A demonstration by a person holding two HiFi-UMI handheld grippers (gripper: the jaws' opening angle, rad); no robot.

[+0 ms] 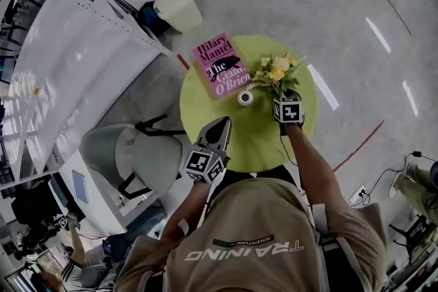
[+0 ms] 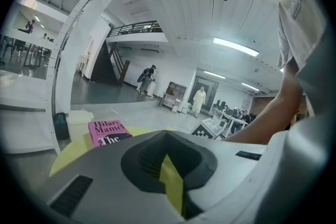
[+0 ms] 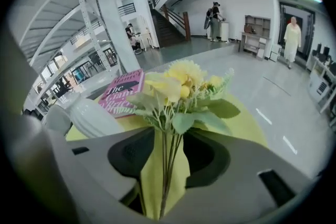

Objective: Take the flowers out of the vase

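A bunch of yellow flowers [image 1: 277,70] with green leaves lies at the far right of the round yellow-green table [image 1: 233,147], outside the small white vase [image 1: 245,98], which stands just left of it. My right gripper [image 1: 284,95] is open, its jaws on either side of the thin stems [image 3: 167,165]; the pads stand apart from them. The blooms [image 3: 178,86] fan out beyond the jaws, and the vase [image 3: 94,118] sits to the left. My left gripper [image 1: 220,125] hovers over the table's near left part, shut and holding nothing [image 2: 168,157].
A pink book [image 1: 219,65] lies at the table's far left edge, also seen as the book [image 2: 107,132] and the book [image 3: 122,91]. A pale green chair [image 1: 130,157] stands left of the table. A white bin [image 1: 179,7] sits beyond the table, by a white partition.
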